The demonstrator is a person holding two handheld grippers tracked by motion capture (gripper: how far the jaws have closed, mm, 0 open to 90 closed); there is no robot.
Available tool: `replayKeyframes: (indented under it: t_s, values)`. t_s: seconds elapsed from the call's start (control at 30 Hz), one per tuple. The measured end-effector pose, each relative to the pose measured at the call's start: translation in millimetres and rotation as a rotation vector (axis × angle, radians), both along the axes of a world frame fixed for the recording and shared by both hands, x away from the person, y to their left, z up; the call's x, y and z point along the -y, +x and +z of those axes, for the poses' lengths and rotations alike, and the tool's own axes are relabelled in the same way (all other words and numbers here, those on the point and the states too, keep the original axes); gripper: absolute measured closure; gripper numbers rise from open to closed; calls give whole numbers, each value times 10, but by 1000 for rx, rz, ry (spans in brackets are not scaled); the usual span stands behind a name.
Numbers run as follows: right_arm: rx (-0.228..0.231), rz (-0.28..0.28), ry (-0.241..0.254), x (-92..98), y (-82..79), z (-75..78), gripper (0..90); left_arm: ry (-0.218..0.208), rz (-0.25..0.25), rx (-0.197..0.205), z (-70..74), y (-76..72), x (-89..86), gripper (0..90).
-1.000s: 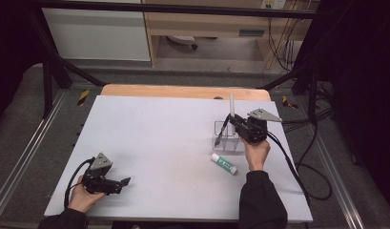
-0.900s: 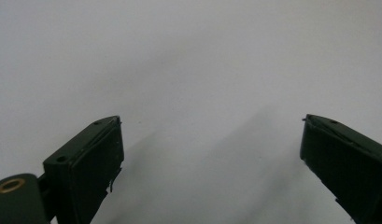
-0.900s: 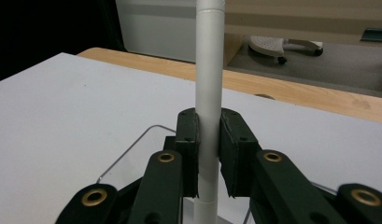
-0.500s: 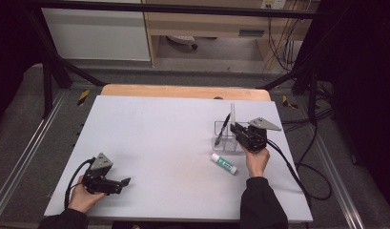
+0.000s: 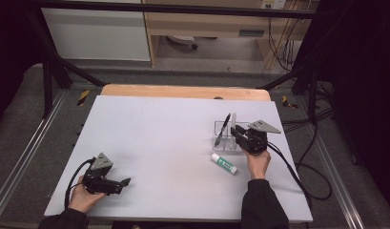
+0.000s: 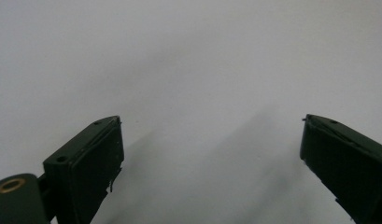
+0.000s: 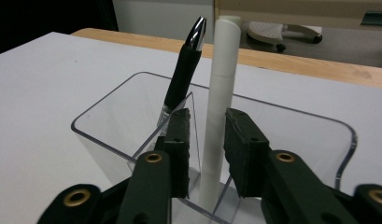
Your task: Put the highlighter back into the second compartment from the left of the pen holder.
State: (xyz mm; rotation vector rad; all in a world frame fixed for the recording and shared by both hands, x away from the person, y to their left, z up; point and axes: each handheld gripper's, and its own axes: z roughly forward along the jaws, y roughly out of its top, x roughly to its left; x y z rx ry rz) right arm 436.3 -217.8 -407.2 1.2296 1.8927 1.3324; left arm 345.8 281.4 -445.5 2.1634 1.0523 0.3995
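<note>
Right gripper (image 7: 207, 154): jaws just eased apart; white plastic marker stick (image 7: 219, 107) stands between pads, small gaps both sides, not pinched.
White marker: upright inside clear plastic divided holder (image 7: 100, 135), by partition.
Black pen w/ chrome tip (image 7: 181, 79): leans in neighbouring compartment.
Holder (image 5: 220, 125): near table's right edge.
White-green glue stick (image 5: 224, 163): lies just in front.
Left gripper (image 5: 117, 183): jaws wide, nothing in them, near front-left edge; broad bare white tabletop (image 5: 159, 138) between hands.
</note>
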Motion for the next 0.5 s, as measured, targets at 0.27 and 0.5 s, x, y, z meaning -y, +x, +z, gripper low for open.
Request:
replayKeyframes:
  t_s: [0.27,0.5]
  values:
    - [-17,54,-29,58,-100,165,445,2,0,-1,-2,2,4,59]
    - [-97,122,-73,75,-178,286,204,1,0,-1,-1,2,3,59]
